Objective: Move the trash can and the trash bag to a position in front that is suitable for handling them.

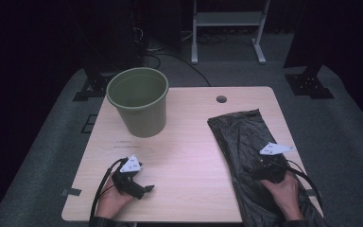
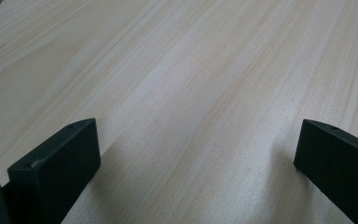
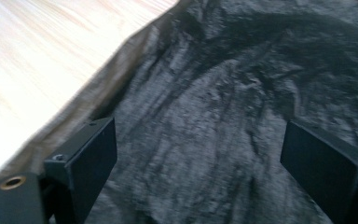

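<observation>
A crumpled black plastic bag (image 1: 241, 137) lies flat along the right side of the wooden table (image 1: 189, 156). My right gripper (image 1: 269, 158) hovers over the bag's near half. In the right gripper view its jaws stand wide apart (image 3: 198, 126) above the bag (image 3: 223, 93), with nothing pressed between them. An olive green bucket (image 1: 139, 101) stands upright and empty at the table's far left. My left gripper (image 1: 133, 170) rests low at the near left, open (image 2: 198, 128) over bare wood (image 2: 191, 60).
A round cable hole (image 1: 221, 99) sits near the table's far edge. Grey carpet surrounds the table. A white stand (image 1: 227, 19) and black stand bases (image 1: 90, 87) (image 1: 309, 85) stand behind it. The bag's near end hangs over the front right corner.
</observation>
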A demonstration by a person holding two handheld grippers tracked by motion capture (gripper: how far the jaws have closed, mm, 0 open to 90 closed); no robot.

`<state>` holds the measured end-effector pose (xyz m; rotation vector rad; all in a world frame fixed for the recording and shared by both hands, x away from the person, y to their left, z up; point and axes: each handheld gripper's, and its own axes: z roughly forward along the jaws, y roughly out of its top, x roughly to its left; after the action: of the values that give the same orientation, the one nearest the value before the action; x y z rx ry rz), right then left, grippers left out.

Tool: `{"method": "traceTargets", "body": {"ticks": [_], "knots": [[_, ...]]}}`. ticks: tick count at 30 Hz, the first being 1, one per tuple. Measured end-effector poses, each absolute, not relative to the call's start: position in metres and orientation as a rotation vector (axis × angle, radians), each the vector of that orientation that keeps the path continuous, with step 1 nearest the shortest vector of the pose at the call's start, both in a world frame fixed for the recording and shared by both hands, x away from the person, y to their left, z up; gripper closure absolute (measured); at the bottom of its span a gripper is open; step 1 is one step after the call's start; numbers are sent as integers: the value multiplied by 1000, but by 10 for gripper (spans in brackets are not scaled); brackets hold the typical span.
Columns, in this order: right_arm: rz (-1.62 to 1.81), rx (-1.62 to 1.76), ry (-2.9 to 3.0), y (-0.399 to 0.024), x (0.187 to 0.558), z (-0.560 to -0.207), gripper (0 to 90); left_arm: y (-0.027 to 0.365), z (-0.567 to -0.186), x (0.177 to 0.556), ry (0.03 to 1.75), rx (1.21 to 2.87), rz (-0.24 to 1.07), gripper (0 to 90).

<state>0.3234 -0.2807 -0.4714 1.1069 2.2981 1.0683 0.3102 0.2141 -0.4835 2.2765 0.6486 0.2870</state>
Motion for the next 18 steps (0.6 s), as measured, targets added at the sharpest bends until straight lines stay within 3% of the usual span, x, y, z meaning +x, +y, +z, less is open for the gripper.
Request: {"method": "traceTargets", "body": {"ticks": [18], "knots": [[1012,1173,2320,-286,329,-487,93,224,-476,312,720,2231,282,0]]}}
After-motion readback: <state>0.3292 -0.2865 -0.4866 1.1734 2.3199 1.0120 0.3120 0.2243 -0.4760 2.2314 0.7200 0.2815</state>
